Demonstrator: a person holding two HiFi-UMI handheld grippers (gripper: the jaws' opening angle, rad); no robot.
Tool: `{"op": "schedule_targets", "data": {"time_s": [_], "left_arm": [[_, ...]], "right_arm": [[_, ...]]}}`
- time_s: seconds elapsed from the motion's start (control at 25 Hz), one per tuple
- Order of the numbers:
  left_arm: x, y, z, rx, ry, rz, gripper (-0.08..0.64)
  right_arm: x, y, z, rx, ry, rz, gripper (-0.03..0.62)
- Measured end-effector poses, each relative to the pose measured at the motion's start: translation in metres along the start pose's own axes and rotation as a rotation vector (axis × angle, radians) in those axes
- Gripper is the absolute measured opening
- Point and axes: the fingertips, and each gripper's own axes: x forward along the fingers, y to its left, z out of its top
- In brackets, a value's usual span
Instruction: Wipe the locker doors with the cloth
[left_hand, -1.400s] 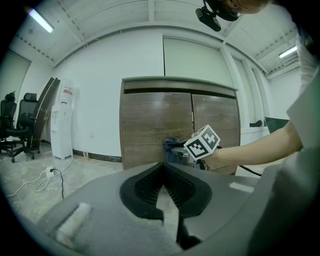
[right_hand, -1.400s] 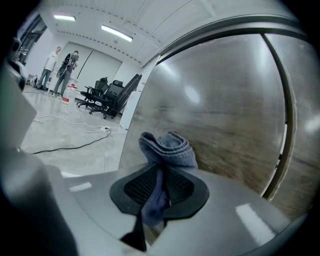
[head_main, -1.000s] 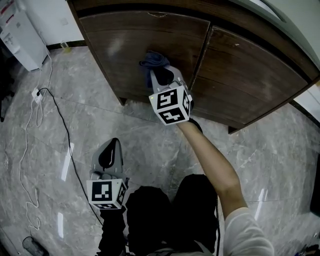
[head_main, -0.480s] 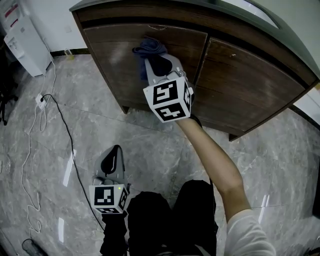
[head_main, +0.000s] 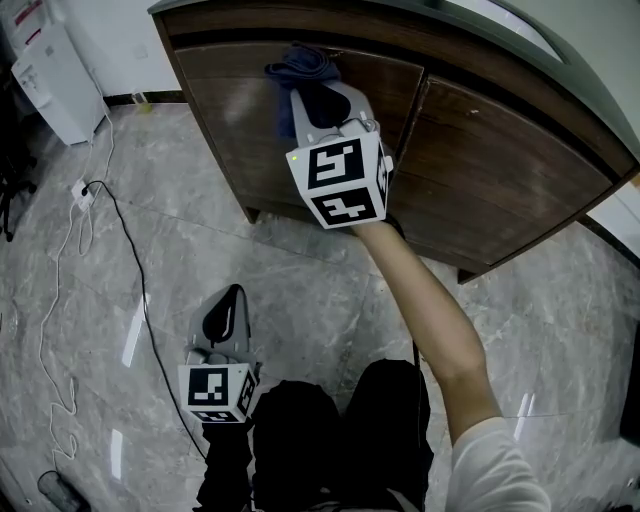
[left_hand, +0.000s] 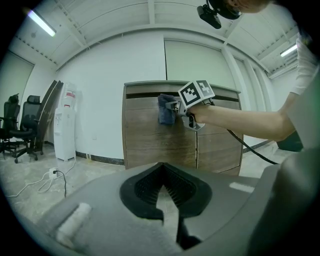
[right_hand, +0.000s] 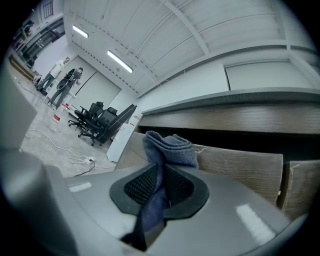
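My right fingers (right_hand: 137, 186) pinch the cloth (head_main: 300, 68) at the top of the left locker door (head_main: 240, 140); its face runs down from there. My left fingers (left_hand: 142, 187), pressed together and empty, hang well away.

A: The locker doors (head_main: 250, 120) look like dark wood-grain veneer, matt, with pale scuffed streaks.
B: And the cloth (head_main: 300, 65)?
A: Soft blue knit, thick, fuzzy. The floor (head_main: 300, 290) is glossy grey marble. The right claw (head_main: 303, 95) is smooth matt grey plastic, with ribbed black pads (right_hand: 139, 184).
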Motion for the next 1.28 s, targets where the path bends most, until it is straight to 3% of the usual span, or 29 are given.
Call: {"op": "schedule_targets", "data": {"time_s": [0.72, 1.28], "left_arm": [[-0.003, 0.015, -0.013, -0.017, 0.017, 0.015, 0.003], [0.0, 0.027, -0.029, -0.039, 0.043, 0.027, 0.003]], "right_arm": [[0.01, 0.064, -0.105, -0.008, 0.141, 0.064, 0.052], [0.017, 0.117, -0.189, -0.052, 0.255, 0.173, 0.051]]}}
